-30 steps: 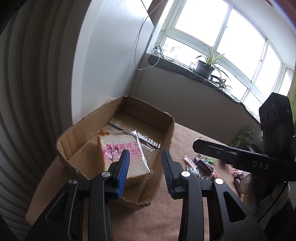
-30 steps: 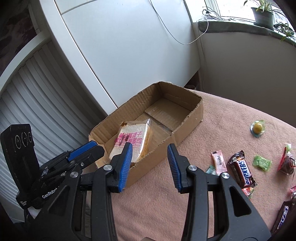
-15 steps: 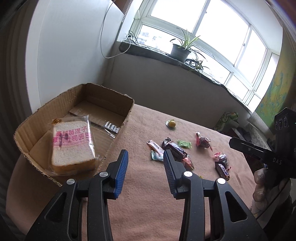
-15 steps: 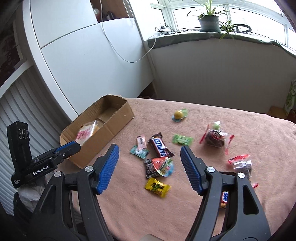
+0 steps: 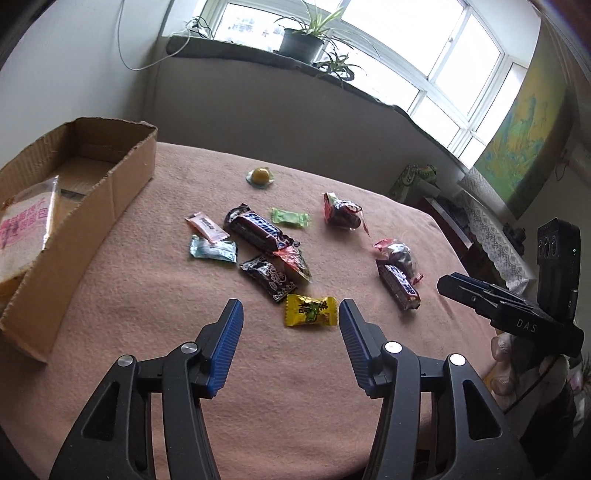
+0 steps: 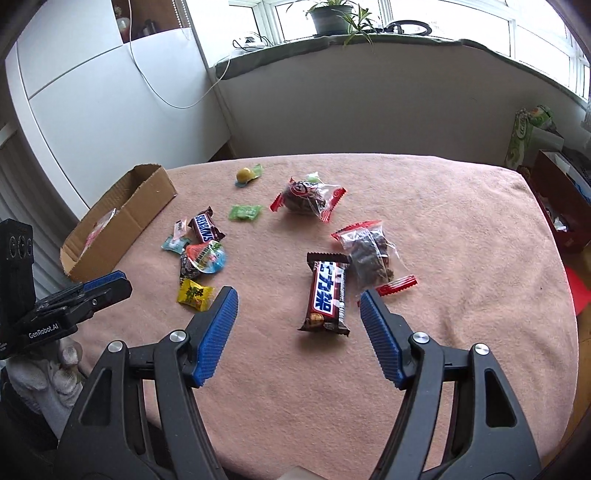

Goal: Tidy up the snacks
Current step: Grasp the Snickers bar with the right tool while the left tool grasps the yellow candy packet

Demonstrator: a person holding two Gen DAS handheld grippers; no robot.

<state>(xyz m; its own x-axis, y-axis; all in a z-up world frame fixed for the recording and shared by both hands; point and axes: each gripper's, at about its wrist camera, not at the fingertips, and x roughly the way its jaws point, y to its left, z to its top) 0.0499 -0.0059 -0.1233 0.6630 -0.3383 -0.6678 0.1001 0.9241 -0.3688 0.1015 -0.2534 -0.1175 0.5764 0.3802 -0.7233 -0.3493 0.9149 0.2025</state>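
A cardboard box (image 5: 110, 173) at the table's left holds a wrapped bread slice (image 5: 26, 225); the box also shows in the right wrist view (image 6: 122, 218). Several snacks lie loose on the pink cloth. My left gripper (image 5: 290, 314) is open and empty, with a yellow candy (image 5: 311, 311) just ahead between its fingertips. My right gripper (image 6: 299, 295) is open and empty, with a brown Snickers bar (image 6: 327, 295) lying between its fingers. Another Snickers bar (image 5: 258, 229) lies mid-table.
Two clear packs of dark snacks (image 6: 308, 197) (image 6: 369, 254), a green candy (image 6: 244, 213), a yellow ball sweet (image 6: 244, 174) and a cluster of small wrappers (image 6: 201, 256) lie on the cloth. A windowsill with a plant (image 6: 332, 14) runs behind the table.
Both grippers have swung away from the box toward the loose snacks and opened wider. The bread slice stays in the box.
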